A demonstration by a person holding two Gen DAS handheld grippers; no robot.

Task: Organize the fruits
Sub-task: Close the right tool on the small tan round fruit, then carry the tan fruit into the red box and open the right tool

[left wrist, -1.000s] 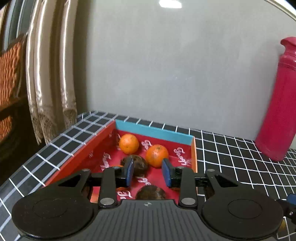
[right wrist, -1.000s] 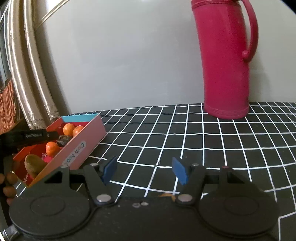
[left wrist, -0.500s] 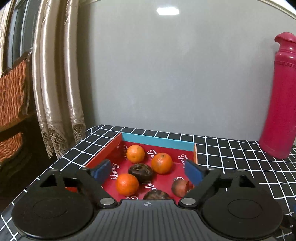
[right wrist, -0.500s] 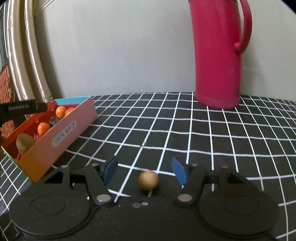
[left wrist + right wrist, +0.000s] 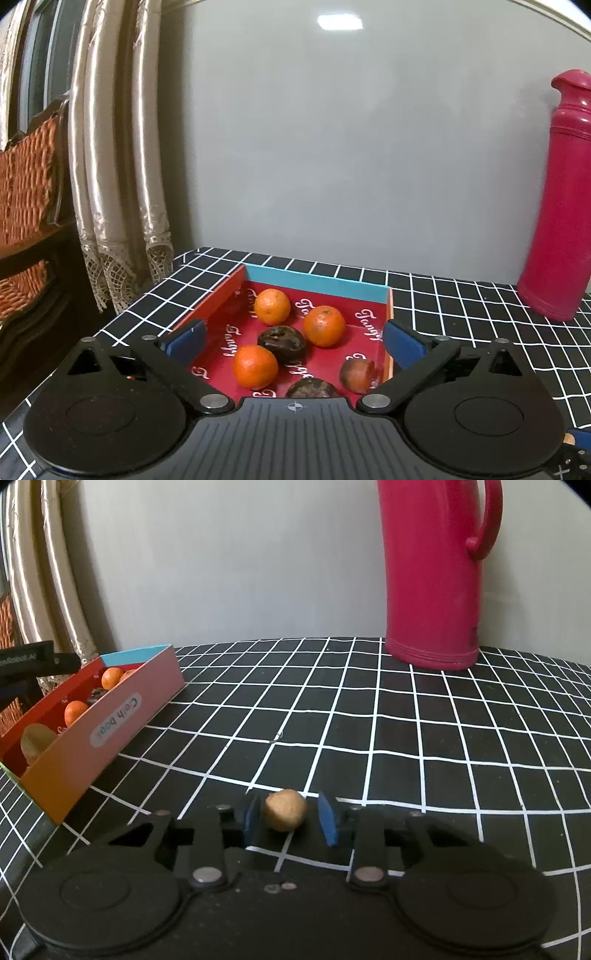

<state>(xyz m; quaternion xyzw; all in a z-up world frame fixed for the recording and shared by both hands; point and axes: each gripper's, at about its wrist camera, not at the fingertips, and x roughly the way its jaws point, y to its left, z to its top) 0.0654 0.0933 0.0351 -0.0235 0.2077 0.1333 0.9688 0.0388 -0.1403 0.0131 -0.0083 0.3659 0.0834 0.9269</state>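
Observation:
A shallow red box (image 5: 218,308) with a blue far wall holds three oranges (image 5: 324,325) and several dark brown fruits (image 5: 282,343). My left gripper (image 5: 293,341) is wide open and empty above the box's near end. In the right wrist view the same box (image 5: 122,716) lies at the left. A small round tan fruit (image 5: 285,809) sits on the black checked tablecloth between my right gripper's (image 5: 290,821) blue pads. The pads stand close on either side of it with small gaps; the fruit rests on the cloth.
A tall pink flask (image 5: 436,572) stands at the back of the table, also at the right in the left wrist view (image 5: 557,206). Curtains (image 5: 114,166) and a wicker chair (image 5: 26,192) are past the table's left edge. A grey wall is behind.
My left gripper let an orange go into the box, opened wide and drew back. My right gripper moved forward around the tan fruit and narrowed its jaws about it.

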